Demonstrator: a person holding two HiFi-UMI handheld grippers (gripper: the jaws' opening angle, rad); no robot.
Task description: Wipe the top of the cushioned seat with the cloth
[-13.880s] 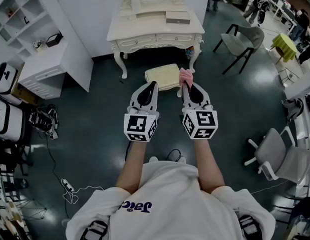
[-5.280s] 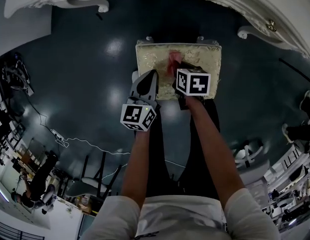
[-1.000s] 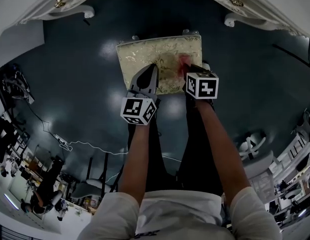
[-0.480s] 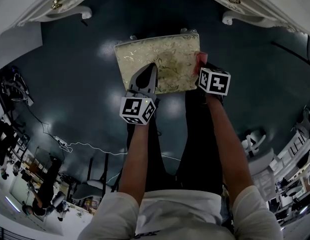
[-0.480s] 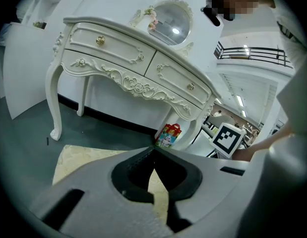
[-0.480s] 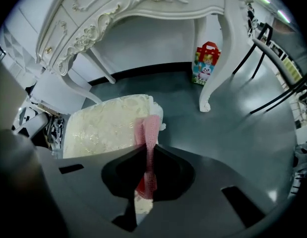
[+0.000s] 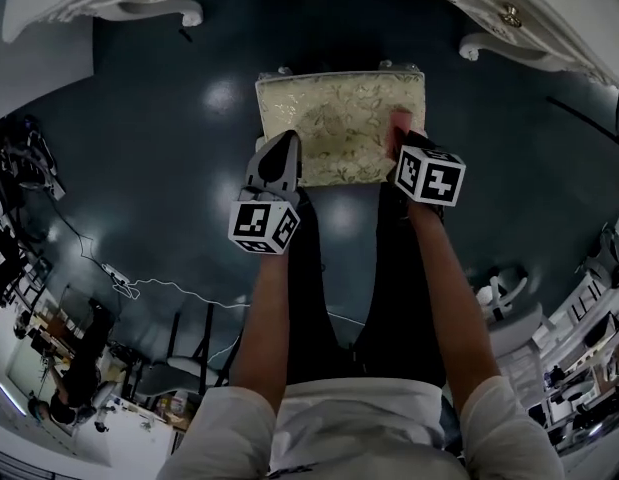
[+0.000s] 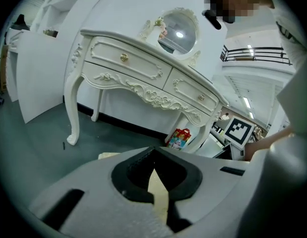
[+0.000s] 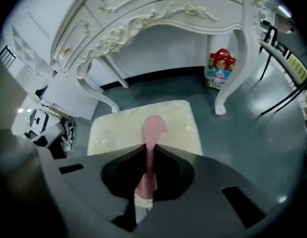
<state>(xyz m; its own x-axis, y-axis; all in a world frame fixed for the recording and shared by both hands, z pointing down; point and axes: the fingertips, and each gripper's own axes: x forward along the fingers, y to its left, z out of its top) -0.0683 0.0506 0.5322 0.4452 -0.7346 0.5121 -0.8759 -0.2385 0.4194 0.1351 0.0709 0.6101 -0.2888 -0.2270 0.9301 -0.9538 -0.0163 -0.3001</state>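
The cushioned seat (image 7: 334, 118) is a cream, patterned stool top below the dressing table. My right gripper (image 7: 399, 151) is shut on the pink cloth (image 7: 397, 131), which rests on the seat's right side near the front edge. In the right gripper view the pink cloth (image 9: 152, 132) runs up from between the jaws onto the seat (image 9: 113, 132), with my right gripper (image 9: 146, 151) just above it. My left gripper (image 7: 276, 160) is shut and holds nothing. It hovers at the seat's front left corner. A cream strip of seat (image 8: 158, 195) shows under my left gripper (image 8: 153, 155).
The white carved dressing table (image 7: 549, 38) stands just behind the seat, and its legs (image 9: 237, 58) flank it. A red bag (image 9: 220, 66) sits under the table at the right. The person's legs (image 7: 334, 268) stand at the seat's front. Cables (image 7: 139, 283) trail on the dark floor at the left.
Half a second ago the cloth was at the seat's right edge, and it has come back a little onto the top. My left gripper stays at the front left corner.
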